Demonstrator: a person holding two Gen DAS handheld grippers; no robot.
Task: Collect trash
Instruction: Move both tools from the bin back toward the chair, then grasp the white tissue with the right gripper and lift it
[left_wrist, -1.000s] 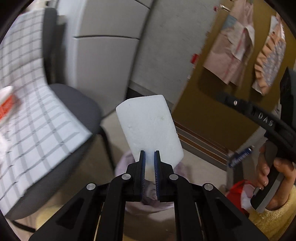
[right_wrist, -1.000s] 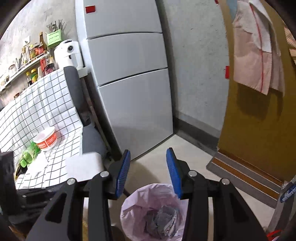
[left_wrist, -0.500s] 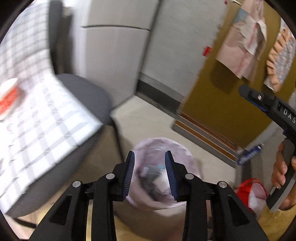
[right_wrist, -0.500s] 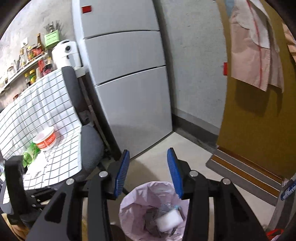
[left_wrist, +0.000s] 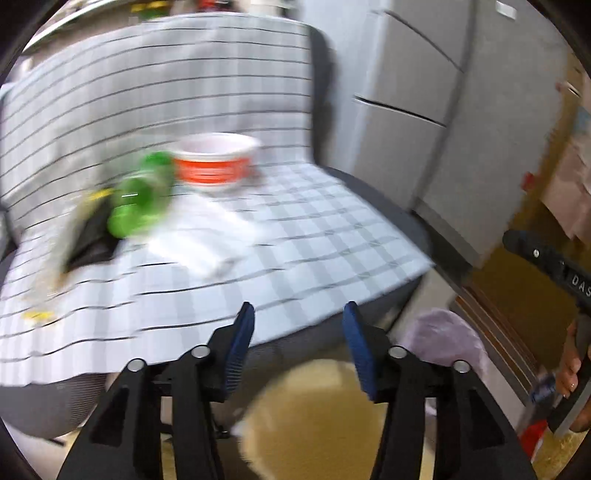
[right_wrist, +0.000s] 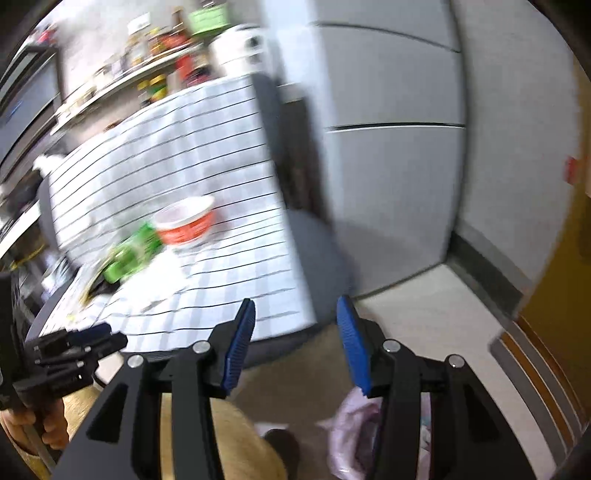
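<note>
Both wrist cameras have swung off the pink-lined trash bin (left_wrist: 447, 339) and back toward the chair, and the white foam slab that the left gripper (left_wrist: 298, 347) pinched a second ago is gone from its jaws, last seen lying inside the bin. That gripper now stands released and empty, jaws spread; the right gripper (right_wrist: 295, 341) is likewise spread wide with nothing between its pads. What remains to collect sits on the checked cloth (left_wrist: 303, 236) over the chair seat, well apart from both grippers: a red-and-white instant-noodle bowl (left_wrist: 216, 162), upright with its mouth up; a green plastic bottle (left_wrist: 138, 199) on its side just beside the bowl, its long axis seemingly running from the bowl out toward the left, though blur hides which end is the cap; and white flat pieces (left_wrist: 207, 240), paper or foam, lying flat in front of them. All look light. The bowl is probably thin-walled and would crush under a hard squeeze, so its rim is the likely hold. The bottle is round and slick, best taken across its middle. The flat pieces would need an edge pinch.
</note>
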